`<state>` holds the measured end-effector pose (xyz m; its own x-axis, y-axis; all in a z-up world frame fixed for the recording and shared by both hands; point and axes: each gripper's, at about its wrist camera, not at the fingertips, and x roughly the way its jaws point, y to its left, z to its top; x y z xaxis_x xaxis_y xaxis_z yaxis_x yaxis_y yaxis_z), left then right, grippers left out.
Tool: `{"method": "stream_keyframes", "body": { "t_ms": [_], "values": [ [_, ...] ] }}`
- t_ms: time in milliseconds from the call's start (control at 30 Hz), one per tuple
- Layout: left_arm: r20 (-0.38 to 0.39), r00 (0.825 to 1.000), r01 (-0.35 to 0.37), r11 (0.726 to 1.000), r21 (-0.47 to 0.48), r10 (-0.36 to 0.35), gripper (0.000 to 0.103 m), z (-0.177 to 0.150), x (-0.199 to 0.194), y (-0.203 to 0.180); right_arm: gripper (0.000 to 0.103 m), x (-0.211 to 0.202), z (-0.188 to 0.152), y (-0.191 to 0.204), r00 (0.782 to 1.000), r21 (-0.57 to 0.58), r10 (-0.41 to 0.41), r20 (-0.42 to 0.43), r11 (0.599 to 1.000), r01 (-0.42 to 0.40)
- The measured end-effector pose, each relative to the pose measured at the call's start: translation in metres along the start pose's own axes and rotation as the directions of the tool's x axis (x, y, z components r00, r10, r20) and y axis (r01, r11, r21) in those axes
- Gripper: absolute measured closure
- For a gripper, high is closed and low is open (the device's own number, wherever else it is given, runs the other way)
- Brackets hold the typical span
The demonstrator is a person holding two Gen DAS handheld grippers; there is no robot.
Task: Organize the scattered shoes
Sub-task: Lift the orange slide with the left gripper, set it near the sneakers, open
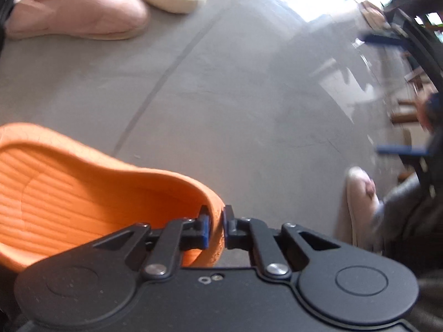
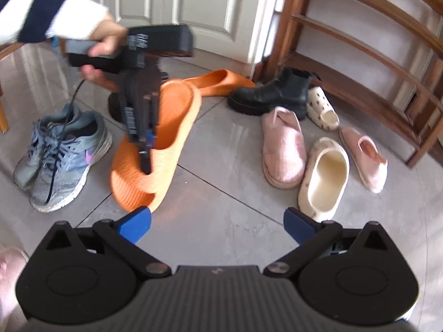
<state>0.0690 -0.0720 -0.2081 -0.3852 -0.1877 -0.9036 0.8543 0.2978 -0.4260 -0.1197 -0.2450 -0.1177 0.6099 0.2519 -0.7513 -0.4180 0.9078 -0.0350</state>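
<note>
Shoes: lying scattered over the grey tiled floor in front of a wooden shoe rack and a white door.
Orange slipper, held: hanging tilted above the floor, clamped at its side wall; in the left wrist view its ribbed inside is facing the camera.
Left gripper: jaws are pressing together on the orange rim, one blue pad inside the slipper, the other outside.
Hand: gripping the left tool's handle; a navy and white sleeve is showing behind it.
Right gripper: jaws are standing wide apart over bare tile, nothing between them.
Second orange slipper: lying on the floor behind the held one, near the door.
Grey trainers: sitting side by side to the left of the held slipper.
Black boot: standing upright by the rack's corner.
Pink slipper: resting just in front of the boot.
Second pink slipper: lying close to the rack.
Cream clog: lying between the two pink slippers.
Second cream clog: sitting just beside the boot.
</note>
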Motion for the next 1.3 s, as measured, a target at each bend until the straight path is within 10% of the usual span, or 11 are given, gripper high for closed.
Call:
{"method": "stream_keyframes", "body": {
  "t_ms": [400, 700, 1033, 1300],
  "values": [
    [-0.038, 0.993, 0.117, 0.993, 0.024, -0.116, 0.092, -0.024, 0.05, -0.017, 0.0, 0.002, 0.004, 0.024, 1.0, -0.087, 0.018, -0.008, 0.996, -0.018],
    [-0.07, 0.995, -0.078, 0.997, -0.03, 0.075, 0.051, -0.006, 0.039, -0.003, 0.0, 0.0, -0.003, 0.032, 0.999, -0.098, 0.018, -0.036, 0.995, -0.022],
    [0.143, 0.947, -0.289, 0.957, -0.01, 0.288, 0.04, -0.029, -0.05, -0.048, 0.0, 0.005, -0.002, 0.042, 0.995, -0.187, 0.1, -0.021, 0.977, -0.102],
    [0.191, 0.936, -0.286, 0.956, -0.072, 0.294, 0.039, -0.057, -0.044, -0.061, 0.0, 0.078, 0.0, 0.059, 0.959, -0.446, 0.235, -0.161, 0.849, -0.283]
  ]
}}
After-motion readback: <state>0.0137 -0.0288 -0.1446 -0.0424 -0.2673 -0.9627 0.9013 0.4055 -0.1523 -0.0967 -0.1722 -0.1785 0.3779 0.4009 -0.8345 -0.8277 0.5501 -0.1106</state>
